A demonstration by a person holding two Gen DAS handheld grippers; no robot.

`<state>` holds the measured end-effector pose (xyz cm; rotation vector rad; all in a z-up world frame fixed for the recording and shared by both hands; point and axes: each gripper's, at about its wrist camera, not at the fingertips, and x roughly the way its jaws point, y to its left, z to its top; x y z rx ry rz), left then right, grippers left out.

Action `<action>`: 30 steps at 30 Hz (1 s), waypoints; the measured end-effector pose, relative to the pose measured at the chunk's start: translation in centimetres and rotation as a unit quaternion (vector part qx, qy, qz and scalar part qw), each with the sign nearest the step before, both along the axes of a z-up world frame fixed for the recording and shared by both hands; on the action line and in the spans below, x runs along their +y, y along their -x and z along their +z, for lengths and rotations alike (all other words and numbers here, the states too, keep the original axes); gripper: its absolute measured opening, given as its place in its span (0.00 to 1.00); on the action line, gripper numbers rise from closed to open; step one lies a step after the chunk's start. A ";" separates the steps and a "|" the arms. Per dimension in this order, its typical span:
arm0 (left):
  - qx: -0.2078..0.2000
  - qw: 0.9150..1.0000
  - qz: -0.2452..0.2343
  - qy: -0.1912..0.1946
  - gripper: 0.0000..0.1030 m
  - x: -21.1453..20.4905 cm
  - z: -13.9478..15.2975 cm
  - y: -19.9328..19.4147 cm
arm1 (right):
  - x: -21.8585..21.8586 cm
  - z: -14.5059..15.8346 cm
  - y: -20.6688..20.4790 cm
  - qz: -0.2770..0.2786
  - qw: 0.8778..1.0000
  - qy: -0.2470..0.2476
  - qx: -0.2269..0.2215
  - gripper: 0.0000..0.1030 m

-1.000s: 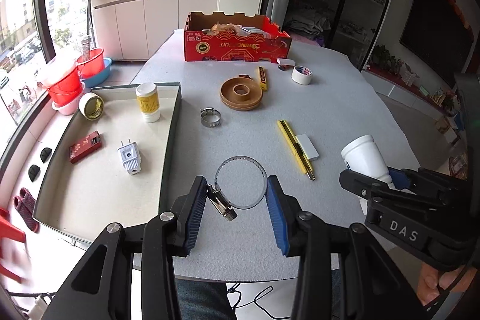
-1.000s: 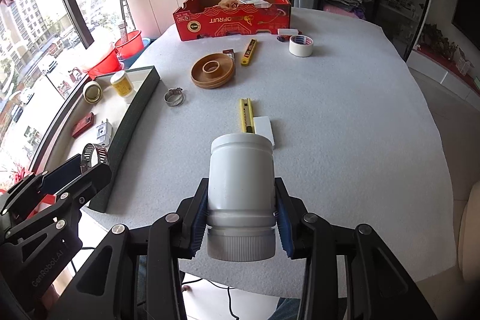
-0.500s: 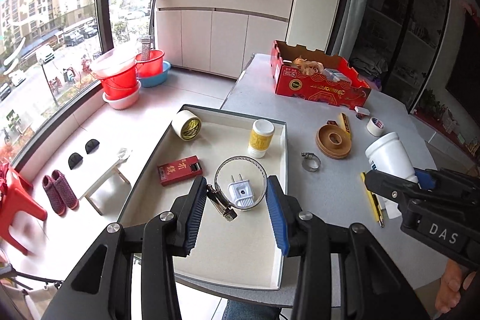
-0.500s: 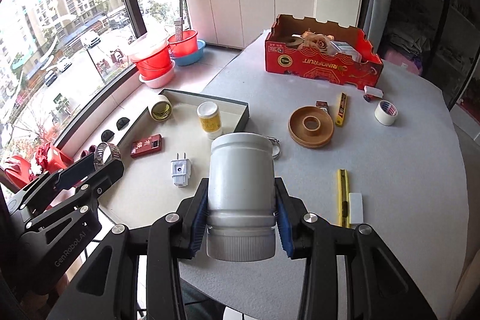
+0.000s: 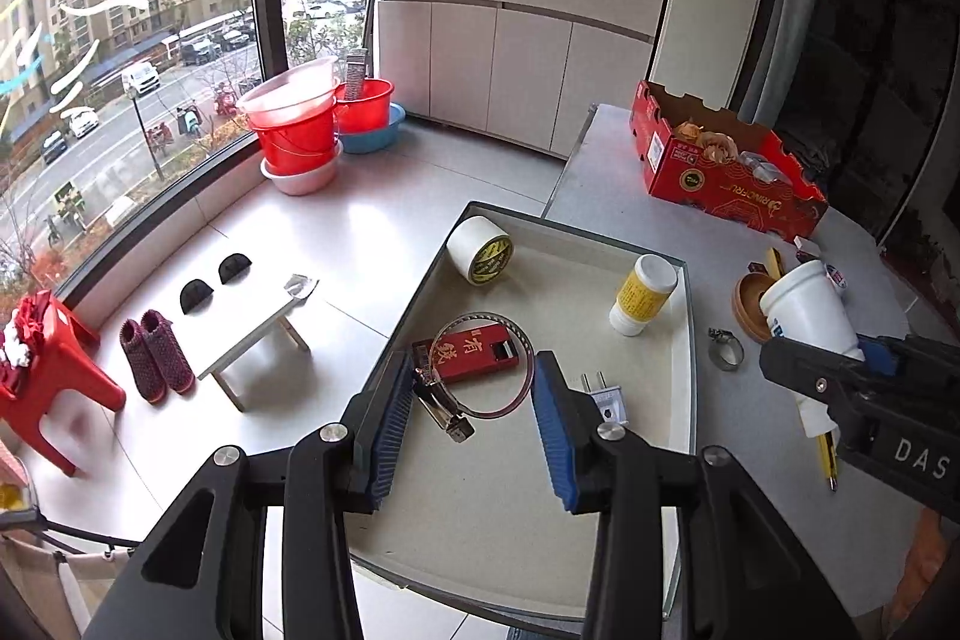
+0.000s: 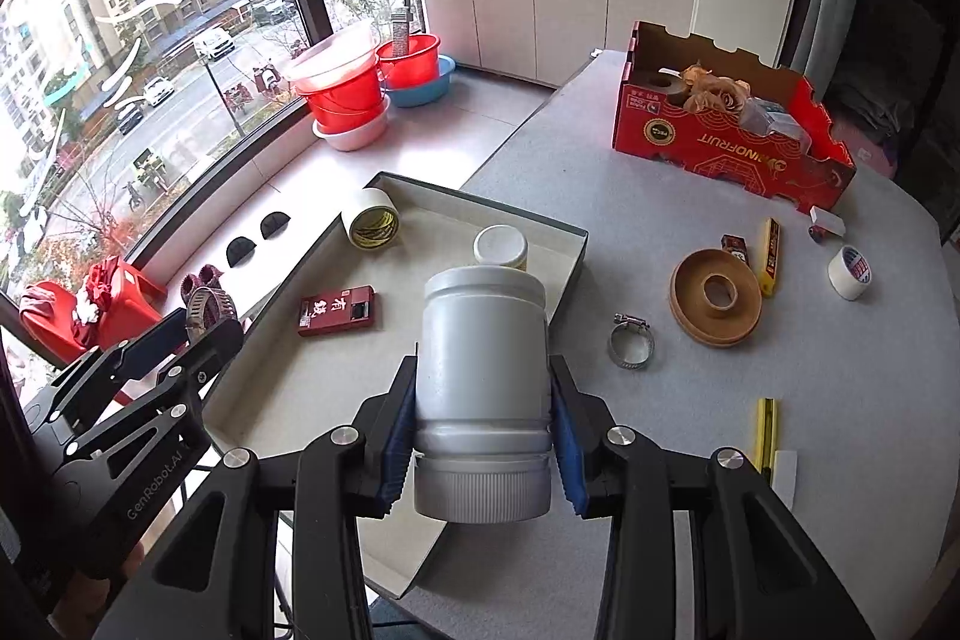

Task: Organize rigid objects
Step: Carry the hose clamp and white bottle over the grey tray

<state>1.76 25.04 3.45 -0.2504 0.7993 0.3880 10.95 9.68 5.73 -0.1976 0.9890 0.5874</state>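
Now hose clamp over tray.

A large metal hose clamp hangs in the left claw above the tray, over a red box. The right claw clamps a white plastic jar, lid toward the camera.

My left gripper points down-fwd, blue pads closed on the metal hose clamp. My right gripper also tilts down, pads pressing both sides of the white jar, lid end twd me.
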 end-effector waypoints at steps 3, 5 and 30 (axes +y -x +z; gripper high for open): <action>0.006 1.000 0.001 0.002 0.42 0.0 -0.8 -0.6 | 0.7 -0.8 -0.3 0.002 1.000 0.001 0.008 0.40; 0.012 1.000 0.003 0.002 0.42 0.1 -1.3 -1.2 | 1.1 -1.3 -0.5 0.004 1.000 0.000 0.016 0.40; 0.053 0.999 0.011 0.001 0.42 1.7 -5.0 -7.0 | 3.8 -5.2 -3.9 0.001 0.998 0.018 0.062 0.40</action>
